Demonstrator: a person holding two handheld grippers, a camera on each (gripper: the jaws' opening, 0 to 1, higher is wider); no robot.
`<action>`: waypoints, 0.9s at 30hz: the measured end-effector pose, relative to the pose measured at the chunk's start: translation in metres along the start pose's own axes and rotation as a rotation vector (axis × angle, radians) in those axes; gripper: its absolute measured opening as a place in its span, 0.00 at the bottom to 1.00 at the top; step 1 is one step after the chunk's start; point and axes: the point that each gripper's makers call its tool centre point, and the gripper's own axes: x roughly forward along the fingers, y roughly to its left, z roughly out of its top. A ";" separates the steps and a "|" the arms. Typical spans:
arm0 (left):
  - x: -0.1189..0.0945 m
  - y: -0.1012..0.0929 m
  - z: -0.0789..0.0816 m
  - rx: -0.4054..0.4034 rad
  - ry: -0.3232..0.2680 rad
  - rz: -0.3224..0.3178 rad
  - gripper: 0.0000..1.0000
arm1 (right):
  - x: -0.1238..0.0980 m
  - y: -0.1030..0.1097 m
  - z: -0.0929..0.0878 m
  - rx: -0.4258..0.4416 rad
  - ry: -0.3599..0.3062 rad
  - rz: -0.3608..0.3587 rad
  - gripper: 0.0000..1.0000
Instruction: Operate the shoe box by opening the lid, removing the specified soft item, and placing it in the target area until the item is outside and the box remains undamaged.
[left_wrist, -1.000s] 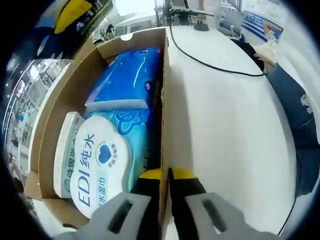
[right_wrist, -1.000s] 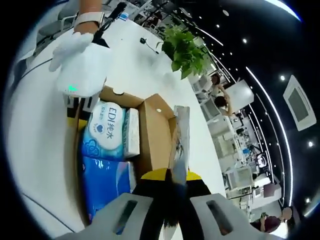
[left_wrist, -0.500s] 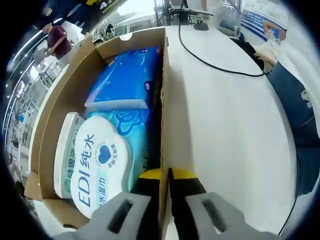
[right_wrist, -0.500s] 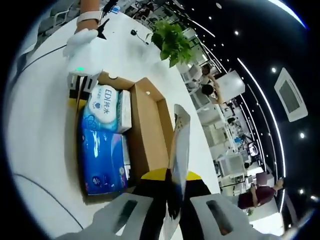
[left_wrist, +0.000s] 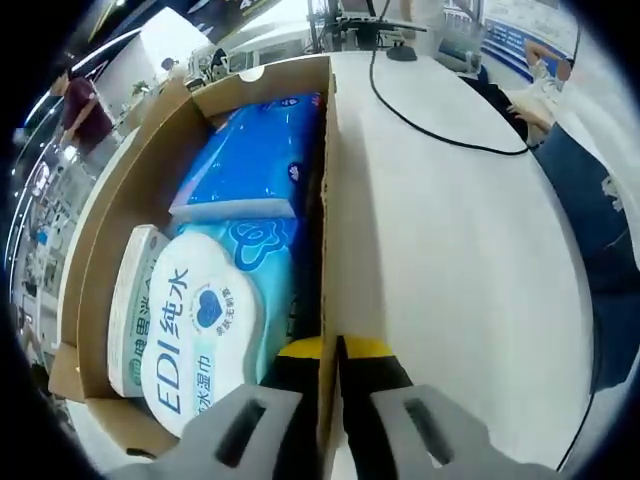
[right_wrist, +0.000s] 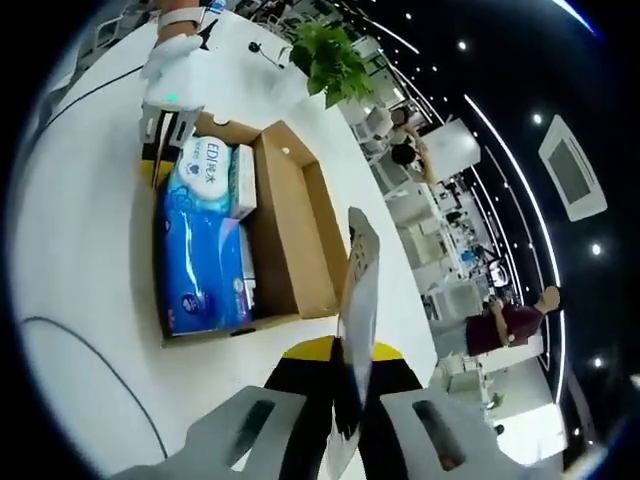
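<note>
One shoe box (right_wrist: 290, 225), one lid (right_wrist: 358, 300); two packs inside: wipes (left_wrist: 205, 330), blue tissue pack (left_wrist: 255, 165).

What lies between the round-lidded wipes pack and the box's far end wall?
In the left gripper view, a blue soft pack fills the stretch between the wipes pack and the shoe box's far wall.

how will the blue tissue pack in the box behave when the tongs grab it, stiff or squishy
Probably squishy: the blue tissue pack has a glossy film wrap with creases, so it should dent and may slip in a shallow pinch. It likely feels light for its bulk. It sits snug between the wet wipes pack and the shoe box end wall, so it may drag when lifted.
</note>
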 end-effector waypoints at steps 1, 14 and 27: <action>0.000 0.000 0.000 0.002 -0.002 0.000 0.01 | -0.001 0.000 -0.005 0.003 0.009 -0.003 0.01; 0.000 0.000 0.000 -0.005 -0.004 -0.002 0.01 | -0.008 0.009 -0.047 0.064 0.103 -0.003 0.01; -0.001 0.001 0.000 -0.004 -0.005 -0.002 0.01 | 0.005 0.031 -0.081 0.088 0.176 0.055 0.01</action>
